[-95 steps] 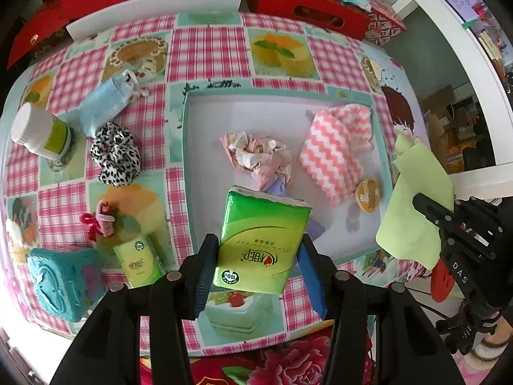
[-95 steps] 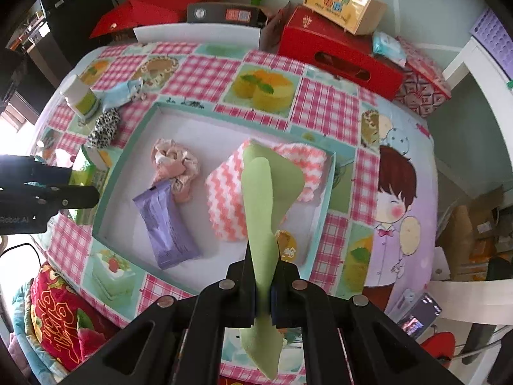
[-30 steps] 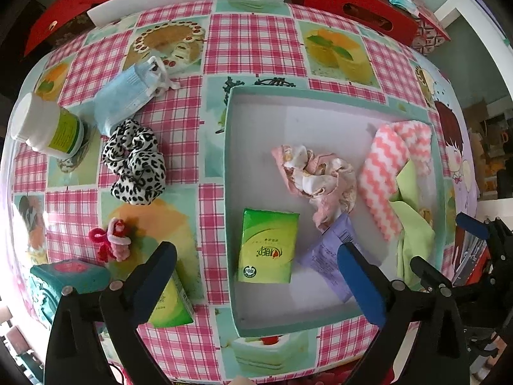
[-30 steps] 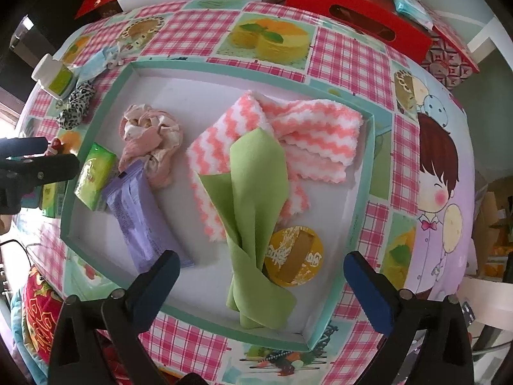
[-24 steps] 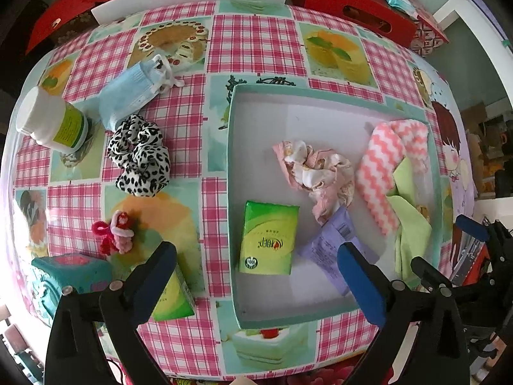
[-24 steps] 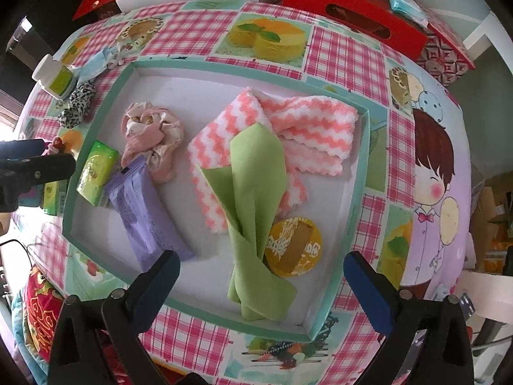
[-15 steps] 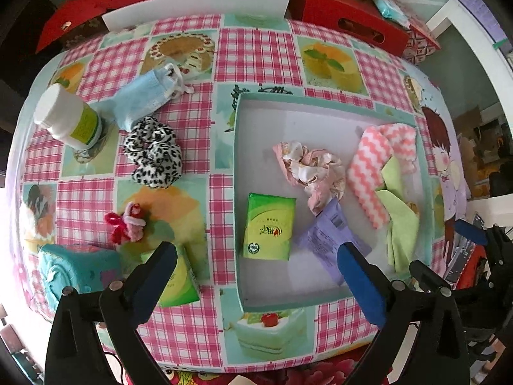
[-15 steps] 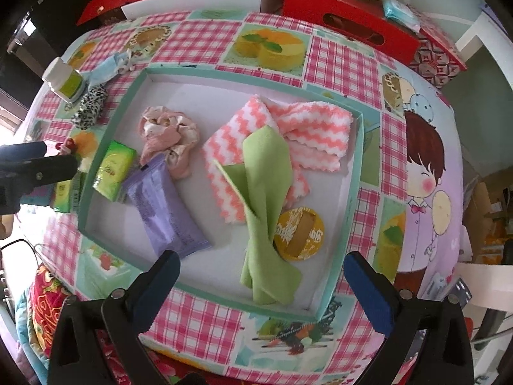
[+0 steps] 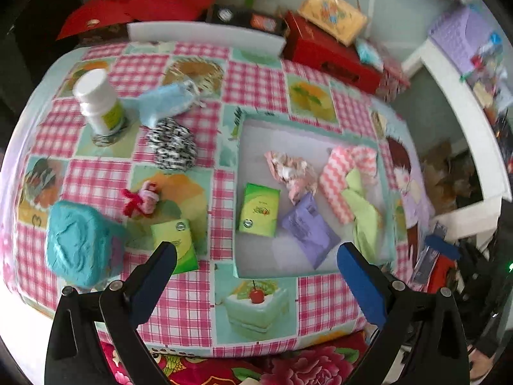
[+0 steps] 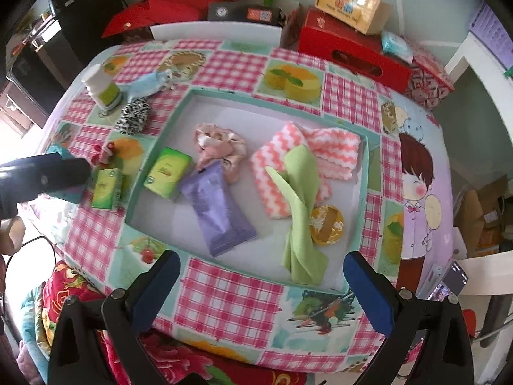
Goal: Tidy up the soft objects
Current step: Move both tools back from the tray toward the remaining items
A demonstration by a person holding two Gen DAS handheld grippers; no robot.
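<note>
Only your right view shows the yellow round tin (image 10: pixel 327 225) in the tray (image 10: pixel 361 173); both grippers (image 9: pixel 256 266) (image 10: pixel 261 271) hover above, jaws apart.

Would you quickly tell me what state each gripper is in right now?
Left gripper: open, holding nothing, above the near edge of the table.
Right gripper: open, holding nothing, above the near rim of the tray.

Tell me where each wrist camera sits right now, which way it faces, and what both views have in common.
Left wrist: above the table's near edge, looking down over the teal tray; its own open left gripper frames the bottom.
Right wrist: further right, facing the same tray; open right gripper below, the other gripper's black body at far left.
Shared: green tissue pack, purple packet, green cloth.
</note>
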